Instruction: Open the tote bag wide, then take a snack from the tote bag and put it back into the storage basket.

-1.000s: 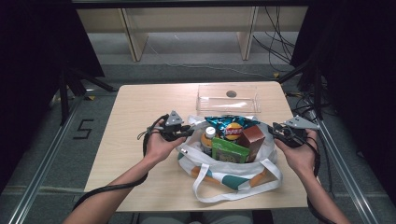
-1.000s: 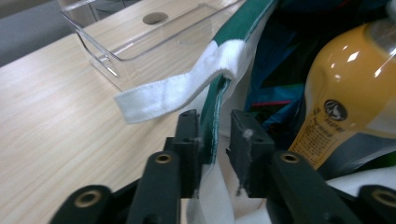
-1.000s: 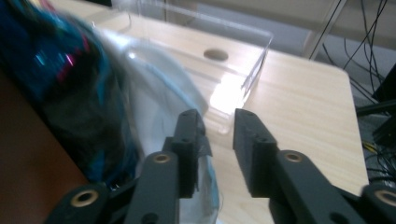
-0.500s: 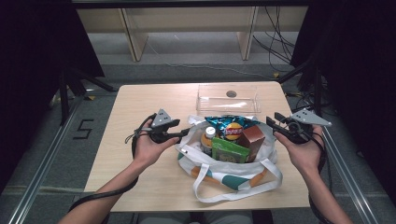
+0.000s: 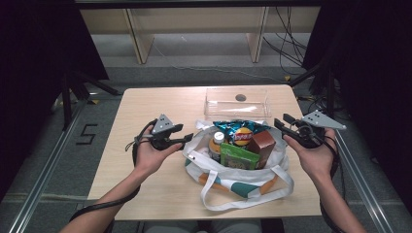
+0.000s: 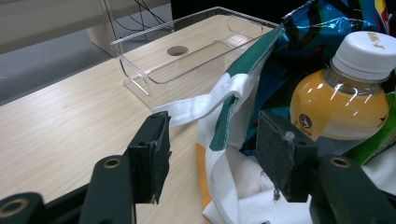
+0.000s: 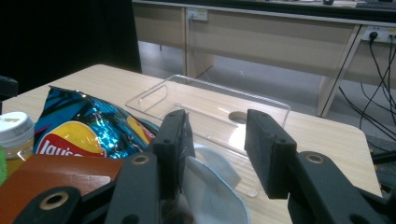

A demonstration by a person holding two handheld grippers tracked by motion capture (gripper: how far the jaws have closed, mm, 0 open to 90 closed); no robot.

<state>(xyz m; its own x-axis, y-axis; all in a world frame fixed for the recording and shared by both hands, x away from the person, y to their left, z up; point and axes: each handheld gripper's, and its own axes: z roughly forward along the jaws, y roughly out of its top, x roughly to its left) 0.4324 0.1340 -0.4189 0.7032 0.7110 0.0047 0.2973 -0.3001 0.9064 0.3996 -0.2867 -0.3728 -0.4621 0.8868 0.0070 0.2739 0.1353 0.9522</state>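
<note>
Bag (image 5: 233, 167) sits mid-table, packed, in front of clear tray (image 5: 236, 102). Your left gripper (image 5: 180, 139), left of bag, has just opened, holding nothing; right gripper (image 5: 282, 124), right of bag, likewise. Unpacking not started, I judge.

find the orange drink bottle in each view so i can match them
High view: the orange drink bottle stands in the bag's left half, left of the chip bag.
Left gripper view: right side, white cap up.
Right gripper view: far left edge, cap and a little orange.
Shared landmark: the clear tray behind the bag.
</note>
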